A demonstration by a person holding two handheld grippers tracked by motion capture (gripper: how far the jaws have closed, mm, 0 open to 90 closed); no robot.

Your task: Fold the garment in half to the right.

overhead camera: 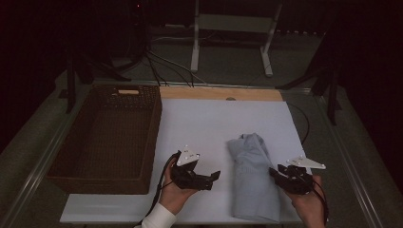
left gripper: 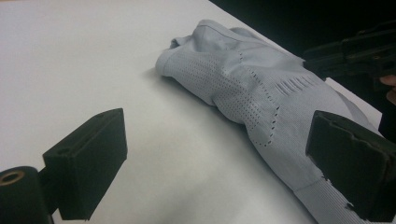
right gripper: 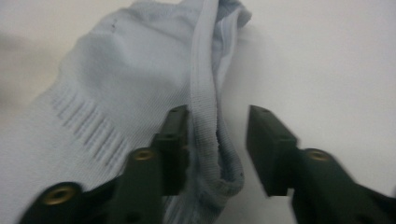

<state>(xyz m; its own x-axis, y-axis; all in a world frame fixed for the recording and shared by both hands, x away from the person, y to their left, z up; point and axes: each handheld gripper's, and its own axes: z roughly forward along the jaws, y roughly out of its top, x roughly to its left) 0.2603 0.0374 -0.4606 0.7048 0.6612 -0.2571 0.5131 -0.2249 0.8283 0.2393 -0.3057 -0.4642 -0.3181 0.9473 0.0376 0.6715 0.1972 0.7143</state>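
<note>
Nearest the person, at the table's front edge, two hands are each holding one gripper over the white board. On the left, the left gripper is sitting in the left hand, pointing across toward the garment, and its jaws are standing wide apart with nothing between them; in the left gripper view bare board is lying between the two black pads, and the right-hand pad is overlapping the cloth's near edge in the picture, though contact cannot be told. On the right, the right gripper is resting in the right hand, just at the garment's right edge. In the right gripper view its jaws are standing partly open, and the folded ribbed hem of the cloth is lying in the gap, against the left pad; the right pad is standing clear of it over white board, so the jaws are not yet clamping. One pale grey-blue knit garment is lying bunched lengthwise between the two grippers, with rows of small holes and short slits showing in its weave. Farther left, one dark wicker basket is sitting beside the board. Beyond the board, a strip of wood is running along the far edge, and cables are trailing over the dim floor past a white stand.
</note>
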